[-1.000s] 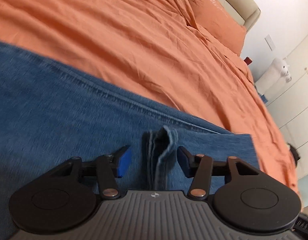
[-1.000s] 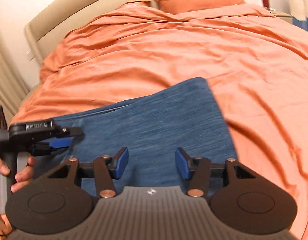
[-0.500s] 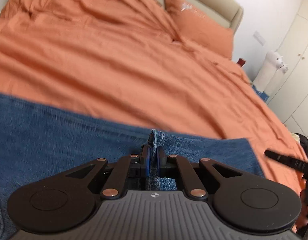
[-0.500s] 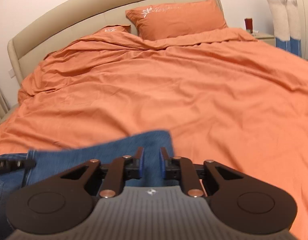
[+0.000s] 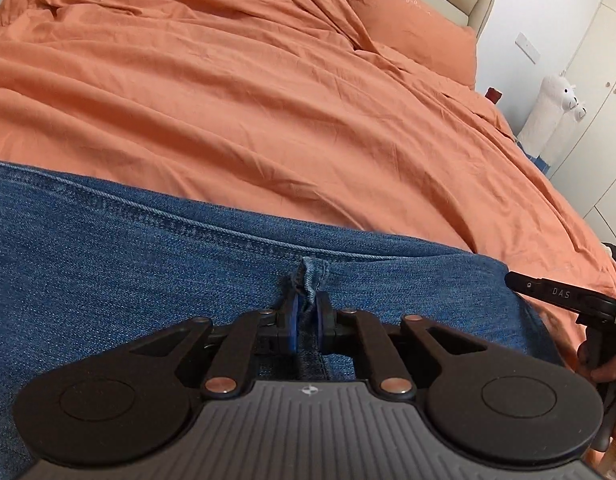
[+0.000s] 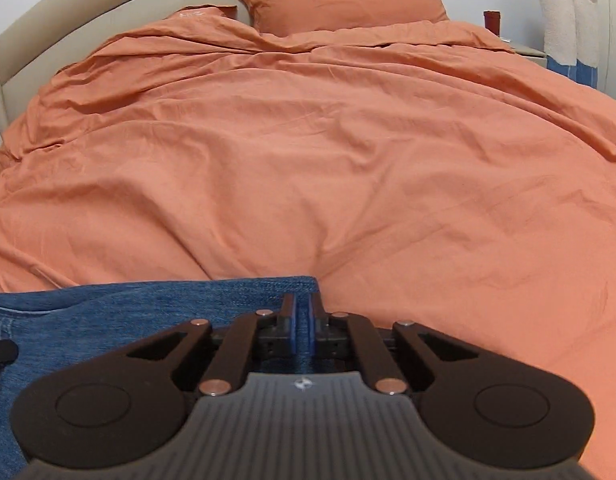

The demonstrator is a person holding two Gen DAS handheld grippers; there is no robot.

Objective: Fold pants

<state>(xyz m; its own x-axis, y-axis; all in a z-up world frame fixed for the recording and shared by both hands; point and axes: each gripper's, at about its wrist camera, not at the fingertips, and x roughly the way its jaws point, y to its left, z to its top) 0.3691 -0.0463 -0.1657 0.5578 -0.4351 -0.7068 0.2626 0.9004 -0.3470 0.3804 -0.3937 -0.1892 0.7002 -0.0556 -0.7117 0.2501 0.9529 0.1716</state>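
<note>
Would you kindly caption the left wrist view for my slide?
Left gripper pinching a bunched fold of jeans on an orange duvet.

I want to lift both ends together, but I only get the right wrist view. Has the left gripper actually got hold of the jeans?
Observer: Yes. The left gripper pinches a raised ridge of the jeans between its fingers, which have just closed and then eased a little.
Operator: Where on the jeans is that pinch?
Observer: Just short of the stitched seam along their far edge, well in from the end.
Operator: How does my side look from there?
Observer: The right gripper reaches in at the jeans' right end, with the hand holding it visible behind.
</note>
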